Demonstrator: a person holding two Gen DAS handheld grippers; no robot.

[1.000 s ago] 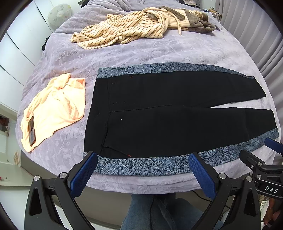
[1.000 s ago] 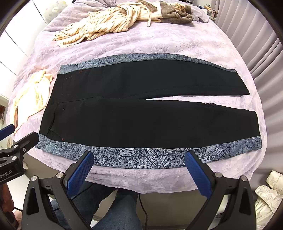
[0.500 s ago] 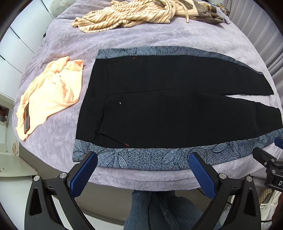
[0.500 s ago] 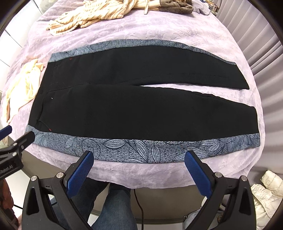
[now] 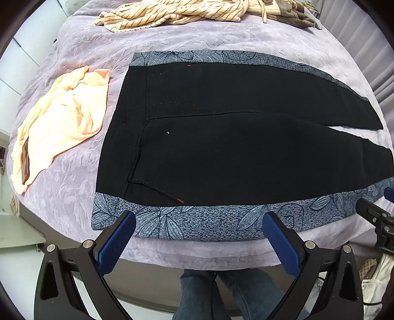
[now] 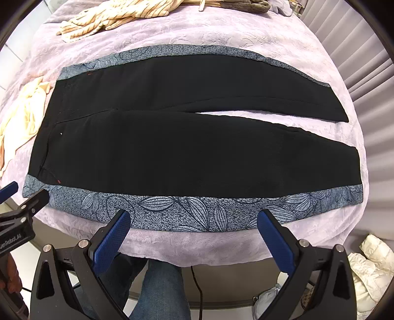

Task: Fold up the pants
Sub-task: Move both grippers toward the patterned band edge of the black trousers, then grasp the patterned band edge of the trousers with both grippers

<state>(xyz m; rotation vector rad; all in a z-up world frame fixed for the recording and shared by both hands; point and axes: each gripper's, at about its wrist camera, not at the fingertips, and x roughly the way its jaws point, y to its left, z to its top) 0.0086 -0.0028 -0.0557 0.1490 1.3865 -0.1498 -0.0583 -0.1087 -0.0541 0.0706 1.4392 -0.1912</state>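
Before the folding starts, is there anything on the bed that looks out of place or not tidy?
The pants lie flat and spread. Two things are untidy: a crumpled peach cloth beside the waistband, and a striped garment bunched at the far edge of the bed. Neither touches the pants.

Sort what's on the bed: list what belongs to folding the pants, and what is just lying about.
Belongs to the job:
- black pants with blue leaf-print side stripes, spread flat
- left gripper, jaws open, at the waist end
- right gripper, jaws open, near the leg end

Just lying about:
- peach garment beside the waistband
- striped cream garment at the far side
- white padded item on the floor
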